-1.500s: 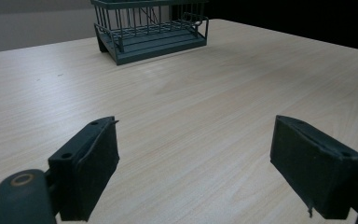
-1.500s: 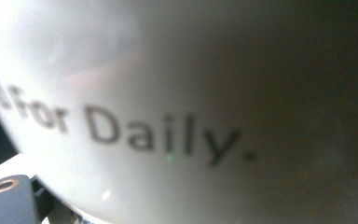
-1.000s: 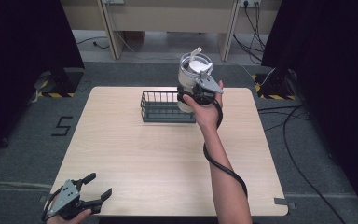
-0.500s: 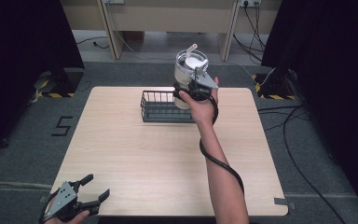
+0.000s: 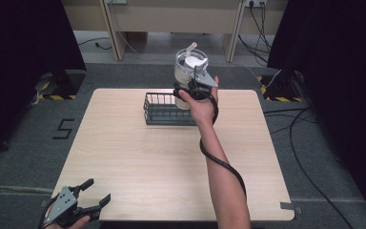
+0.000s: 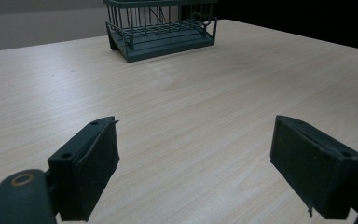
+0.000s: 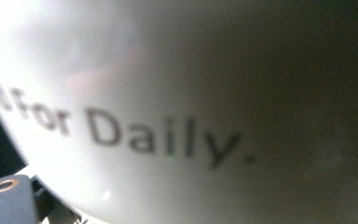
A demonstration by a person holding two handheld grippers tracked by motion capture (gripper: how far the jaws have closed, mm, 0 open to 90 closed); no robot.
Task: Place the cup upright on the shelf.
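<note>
You had the right gripper [image 5: 196, 86] up in the air over the far side of the table [image 5: 138, 157], jaws clamped on the side of a big white cup [image 5: 189, 71]. In the high view the cup was upright with a clear lid and a pale straw [image 5: 191, 46] poking out of the top, and it hung right above the right end of the dark wire basket [image 5: 164, 110], not resting in it as far as I could tell. Your right gripper view was basically pressed up against the cup [image 7: 177, 107]; you could read blurry print on it, something ending in "for Daily." The black cable [image 5: 219, 162] looped down along your right forearm.

The basket sat on the far half of the table, around the middle. From the left gripper view it showed up at the top edge [image 6: 161, 28], well apart from the jaws, with bare wood grain in between.

Your left gripper [image 5: 93, 202] was parked at the near left corner of the table, low, jaws spread wide with nothing between them.
</note>
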